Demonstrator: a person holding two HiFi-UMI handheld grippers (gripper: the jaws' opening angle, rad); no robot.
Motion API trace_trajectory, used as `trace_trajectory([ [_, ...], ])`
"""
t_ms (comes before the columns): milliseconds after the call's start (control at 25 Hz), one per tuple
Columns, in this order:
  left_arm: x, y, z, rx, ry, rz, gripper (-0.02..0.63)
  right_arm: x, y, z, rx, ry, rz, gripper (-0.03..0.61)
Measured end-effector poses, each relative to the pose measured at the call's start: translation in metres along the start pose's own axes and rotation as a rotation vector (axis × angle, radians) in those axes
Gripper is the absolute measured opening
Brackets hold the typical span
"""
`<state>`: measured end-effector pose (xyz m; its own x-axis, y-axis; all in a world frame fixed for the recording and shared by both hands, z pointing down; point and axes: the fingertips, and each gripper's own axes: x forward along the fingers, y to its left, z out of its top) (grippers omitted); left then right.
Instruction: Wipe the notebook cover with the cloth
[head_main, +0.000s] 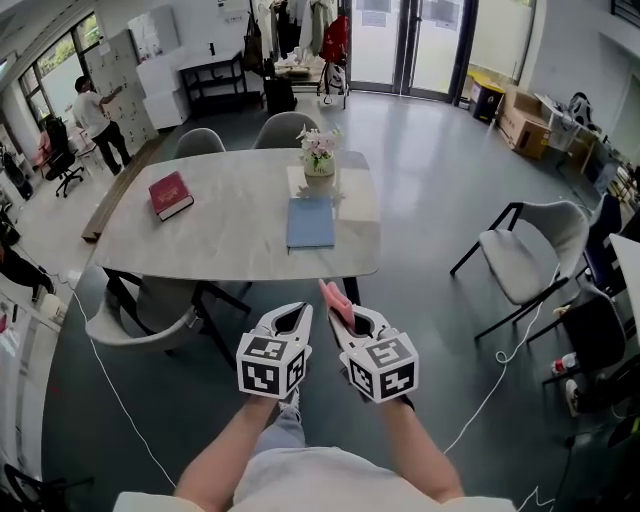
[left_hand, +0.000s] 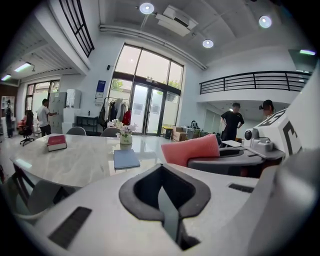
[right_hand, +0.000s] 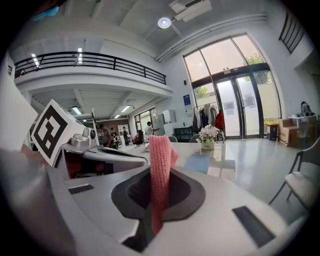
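Cloth (right_hand: 160, 160) stands clenched in the right gripper (head_main: 350, 320), ready for wiping; the left gripper (head_main: 297, 318) is closed on nothing. Blue notebook (head_main: 311, 222) lies flat on the worktop (head_main: 230, 235) by the flower vase (head_main: 319, 165), well ahead.

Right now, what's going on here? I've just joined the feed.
A person stands back from the table with a hand-held gripper in each hand. The right hand-held gripper is shut on a pink cloth, which sticks up from between its jaws. The left hand-held gripper is shut and empty. The blue notebook lies flat on the table in front of a flower vase, with a red book further left. Neither gripper is over the table, so no wiping has begun.
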<state>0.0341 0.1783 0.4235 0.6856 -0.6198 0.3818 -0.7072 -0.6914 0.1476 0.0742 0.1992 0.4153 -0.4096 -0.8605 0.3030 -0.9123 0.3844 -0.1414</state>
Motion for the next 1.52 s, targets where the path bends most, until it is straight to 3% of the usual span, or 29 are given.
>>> trace_trajectory([
  [960,0.117,0.195,0.058,-0.059,0.059,-0.079,-0.002,0.226,-0.042,0.055,0.019,0.119,-0.027,0.015],
  [1520,0.164,0.240,0.067,-0.083,0.082,-0.131,-0.002,0.303,-0.082,0.078,-0.083,0.186,-0.042,0.015],
])
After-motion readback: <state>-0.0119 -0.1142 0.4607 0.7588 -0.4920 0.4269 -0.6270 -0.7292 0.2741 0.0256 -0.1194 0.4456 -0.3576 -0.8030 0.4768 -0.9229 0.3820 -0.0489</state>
